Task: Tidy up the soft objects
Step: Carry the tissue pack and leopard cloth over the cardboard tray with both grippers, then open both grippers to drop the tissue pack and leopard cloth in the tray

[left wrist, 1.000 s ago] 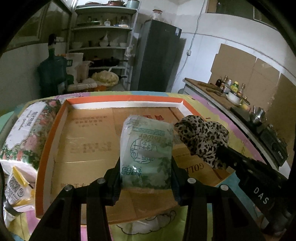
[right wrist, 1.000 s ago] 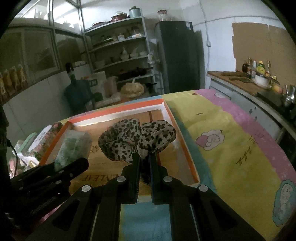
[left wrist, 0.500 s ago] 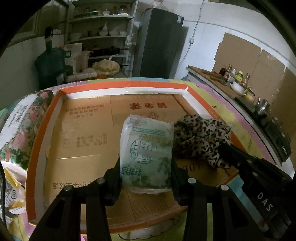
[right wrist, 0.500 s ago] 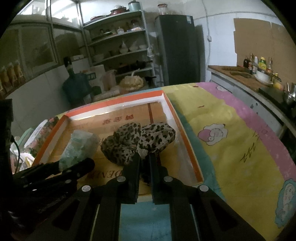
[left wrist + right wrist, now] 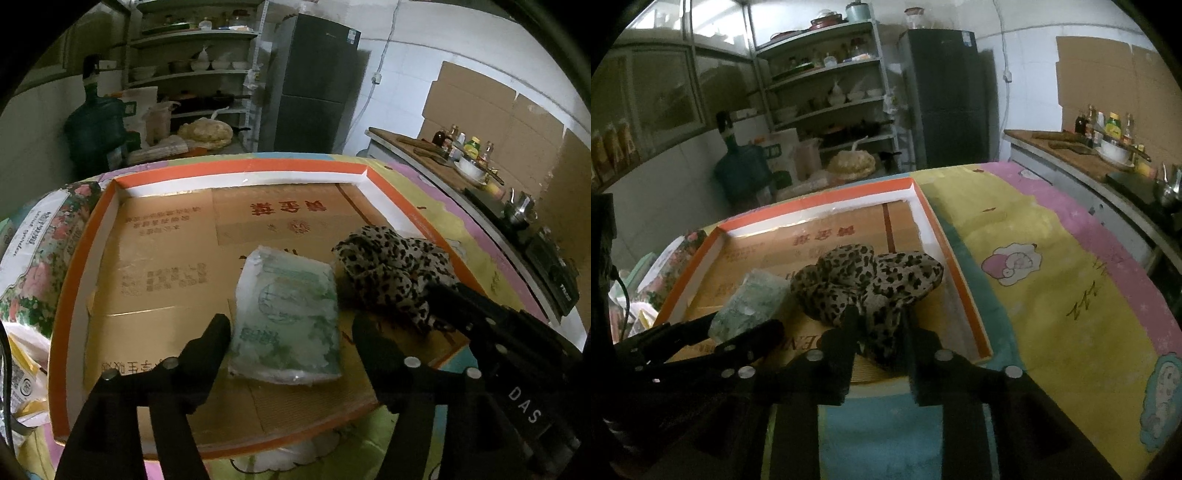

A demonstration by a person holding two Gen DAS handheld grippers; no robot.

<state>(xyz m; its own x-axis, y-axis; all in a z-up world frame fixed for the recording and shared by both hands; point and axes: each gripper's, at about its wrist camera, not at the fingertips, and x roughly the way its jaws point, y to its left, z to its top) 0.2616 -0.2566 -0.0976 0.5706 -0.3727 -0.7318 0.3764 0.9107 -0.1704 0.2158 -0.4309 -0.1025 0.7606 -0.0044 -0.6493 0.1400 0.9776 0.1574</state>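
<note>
Your left gripper (image 5: 291, 332) stands with its jaws spread wide, one finger on each side of the pale green plastic-wrapped tissue pack (image 5: 286, 319), and neither finger presses on it. The pack lies flat on the brown cardboard floor of the shallow orange-rimmed cardboard tray (image 5: 236, 168), toward the near edge and slightly right of centre.

Your right gripper (image 5: 877, 328) has its jaws parted, with a fold of the leopard-print fabric bundle (image 5: 868, 280) lying between the fingers; whether the fingers are actually pinching the cloth I cannot tell. The bundle rests in the tray's near right part, just beside the tissue pack and touching or nearly touching its right edge.

The tray sits on a table covered by a pastel cartoon-print cloth (image 5: 1052, 288) in yellow, pink and green. Outside the tray's left wall lies a floral-printed soft package (image 5: 40, 240), leaning along the rim. Behind the table you have a blue water jug (image 5: 96, 125), open metal shelves (image 5: 195, 74) with dishes, and a dark refrigerator (image 5: 314, 88).
</note>
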